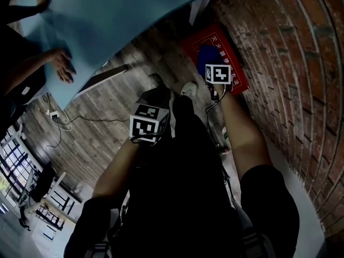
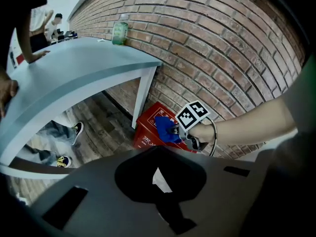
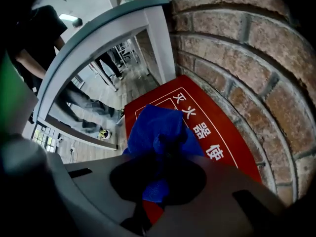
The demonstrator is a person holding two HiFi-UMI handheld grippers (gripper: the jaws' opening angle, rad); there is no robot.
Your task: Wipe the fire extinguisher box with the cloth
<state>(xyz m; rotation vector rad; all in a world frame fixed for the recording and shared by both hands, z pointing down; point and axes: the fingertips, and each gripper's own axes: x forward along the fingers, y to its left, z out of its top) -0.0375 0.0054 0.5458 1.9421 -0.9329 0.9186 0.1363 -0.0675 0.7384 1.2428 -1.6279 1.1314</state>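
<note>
My right hand-held gripper (image 3: 154,189) is pinching the cloth (image 3: 160,127): a bright blue, soft, nubbly bunch fills the gap between its jaws and bulges out beyond the tips. Just past it, in the middle and lower right of the right gripper view, is the fire extinguisher box (image 3: 232,147), a flat red face with a thin white border and white characters. The cloth covers the near part of that face and seems to press on it, though I can't see the contact itself.

My left hand-held gripper (image 2: 165,204) is held back, well apart from the box. Its jaws look pressed together with nothing between them.

From the left gripper view, the box sits low at centre frame on the wooden floor (image 1: 102,138) of grey-brown planks, tight against the foot of the brick wall (image 3: 237,58) with its rough red-brown bricks and pale mortar lines. The white table leg (image 2: 143,90) stands just beside the box, and the smooth pale blue table (image 2: 74,78) overhangs that side, crowding the approach.

Farther off, a green bottle (image 2: 119,32) stands on the table near the wall at the upper left of the frame. A person's hand (image 1: 63,63) rests on the tabletop, and loose cables (image 1: 64,122) trail over the floor below it
</note>
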